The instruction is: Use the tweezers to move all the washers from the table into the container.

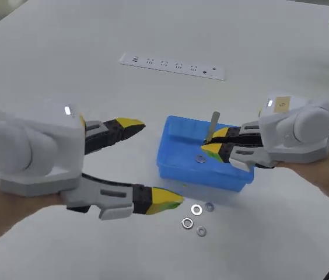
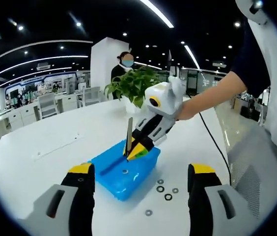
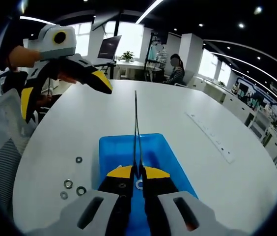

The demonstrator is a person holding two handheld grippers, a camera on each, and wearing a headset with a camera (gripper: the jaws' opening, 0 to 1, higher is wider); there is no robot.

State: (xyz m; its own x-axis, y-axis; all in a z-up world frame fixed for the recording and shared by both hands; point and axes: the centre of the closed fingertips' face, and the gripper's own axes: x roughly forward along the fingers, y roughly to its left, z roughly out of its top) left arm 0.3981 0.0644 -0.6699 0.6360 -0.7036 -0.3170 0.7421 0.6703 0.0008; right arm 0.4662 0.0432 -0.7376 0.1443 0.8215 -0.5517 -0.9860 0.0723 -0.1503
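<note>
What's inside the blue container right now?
One washer lies on the container floor. The right gripper, shut on the tweezers, covers part of the floor.

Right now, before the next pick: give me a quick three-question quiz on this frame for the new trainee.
1. True or false: the right gripper is shut on the tweezers.
2. The left gripper is: A) open, holding nothing; B) shut on a washer; C) shut on the tweezers.
3. Fill in: one washer lies inside the blue ___, while other washers lie on the table.
Key: 1 true; 2 A; 3 container.
</note>
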